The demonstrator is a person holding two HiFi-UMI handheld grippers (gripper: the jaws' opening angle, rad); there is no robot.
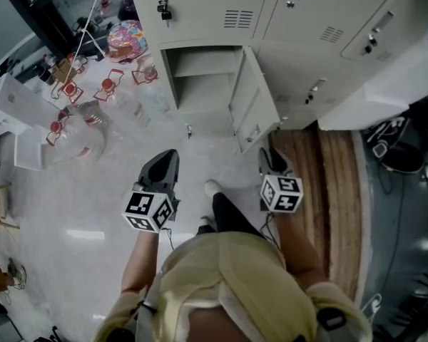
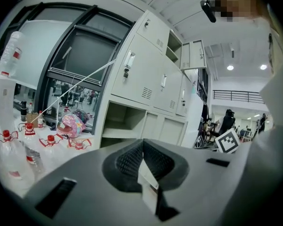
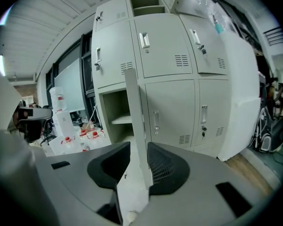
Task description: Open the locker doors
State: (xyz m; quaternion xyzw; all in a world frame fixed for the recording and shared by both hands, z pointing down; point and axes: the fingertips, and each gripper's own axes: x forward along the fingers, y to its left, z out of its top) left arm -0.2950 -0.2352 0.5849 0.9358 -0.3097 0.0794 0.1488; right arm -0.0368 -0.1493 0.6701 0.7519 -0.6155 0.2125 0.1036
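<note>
The grey lockers [image 1: 299,20] stand ahead of me. The lower left compartment [image 1: 200,84] is open and empty, with one shelf, and its door [image 1: 251,102] is swung out toward me. In the right gripper view that door [image 3: 134,121] shows edge-on beyond the jaws, apart from them. My right gripper [image 1: 266,153] [image 3: 137,147] hovers just short of the door's free edge, open and holding nothing. My left gripper [image 1: 171,155] [image 2: 142,147] hangs over the floor in front of the open compartment [image 2: 122,124], shut and empty. The neighbouring lower doors [image 3: 167,117] are closed.
Water bottles with red caps [image 1: 107,87] and a pink patterned helmet [image 1: 126,38] sit on the floor to the left. A white panel [image 1: 385,84] leans at the right above wooden planks [image 1: 321,184] and cables [image 1: 403,148]. The person's shoe [image 1: 212,188] is between the grippers.
</note>
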